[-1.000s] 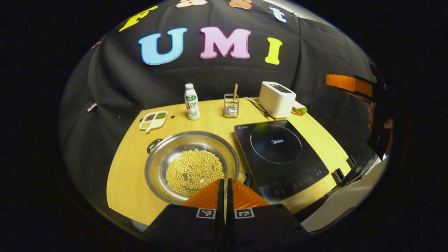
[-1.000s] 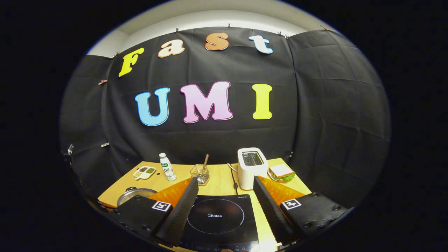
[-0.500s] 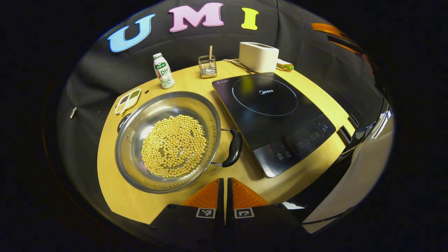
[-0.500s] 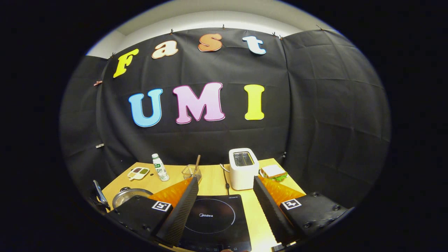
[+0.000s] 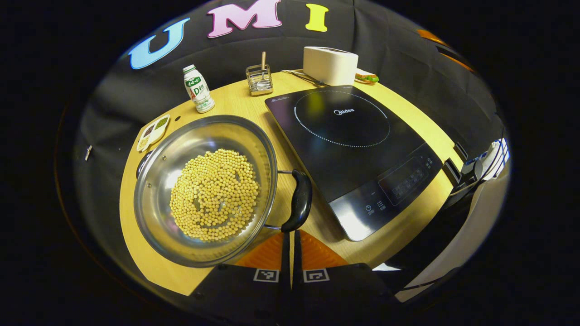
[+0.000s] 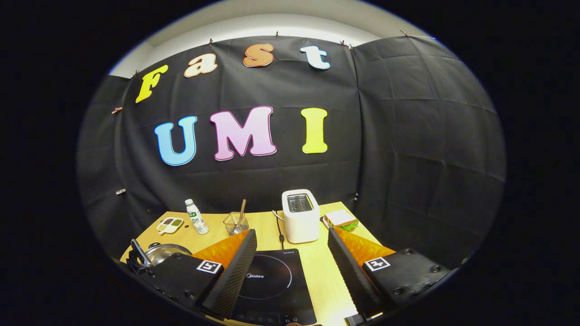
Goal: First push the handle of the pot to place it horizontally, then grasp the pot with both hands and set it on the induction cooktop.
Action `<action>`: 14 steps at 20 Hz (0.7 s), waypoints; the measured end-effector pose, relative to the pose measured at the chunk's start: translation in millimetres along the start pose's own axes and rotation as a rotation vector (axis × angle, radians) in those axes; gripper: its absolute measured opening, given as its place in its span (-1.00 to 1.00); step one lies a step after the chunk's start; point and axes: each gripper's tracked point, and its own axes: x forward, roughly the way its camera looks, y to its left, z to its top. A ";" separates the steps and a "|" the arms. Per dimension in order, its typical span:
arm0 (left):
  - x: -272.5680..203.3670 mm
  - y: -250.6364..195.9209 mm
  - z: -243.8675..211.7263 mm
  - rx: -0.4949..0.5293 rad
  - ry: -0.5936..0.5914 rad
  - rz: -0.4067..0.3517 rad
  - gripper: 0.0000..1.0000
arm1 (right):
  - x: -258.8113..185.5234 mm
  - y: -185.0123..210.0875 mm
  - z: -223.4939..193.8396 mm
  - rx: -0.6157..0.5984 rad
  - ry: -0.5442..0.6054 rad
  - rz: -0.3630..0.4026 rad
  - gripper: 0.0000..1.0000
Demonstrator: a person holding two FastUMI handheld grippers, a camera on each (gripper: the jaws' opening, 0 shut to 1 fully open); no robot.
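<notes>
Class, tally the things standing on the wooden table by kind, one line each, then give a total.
Cookware: 1, pot
Appliances: 2, induction cooktop, toaster
Drinks: 1, bottle
Food: 2, sandwich, divided dish
Holders: 1, wire basket
Total: 7

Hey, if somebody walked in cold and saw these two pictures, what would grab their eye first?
Probably the steel pot heaped with yellow beans, sitting on the wooden table just left of the black induction cooktop in the left gripper view. Next, the left gripper, fingers together, right below the pot's black handle. In the right gripper view, the right gripper hangs open above the cooktop.
</notes>
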 end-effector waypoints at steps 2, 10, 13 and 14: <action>2.6 -1.4 1.9 -0.003 0.003 -0.002 -0.90 | -1.4 -2.1 -0.3 0.001 0.000 -0.005 0.97; 13.7 -6.9 22.2 -0.076 -0.019 -0.012 -0.89 | -2.1 -8.4 -3.8 0.014 0.004 -0.025 0.96; 17.6 -7.5 33.2 -0.091 -0.033 -0.015 -0.90 | -2.7 -8.7 -0.5 0.016 -0.003 -0.027 0.97; 19.7 -7.6 36.6 -0.098 -0.036 -0.012 -0.92 | -3.4 -8.1 -0.7 0.014 -0.005 -0.026 0.97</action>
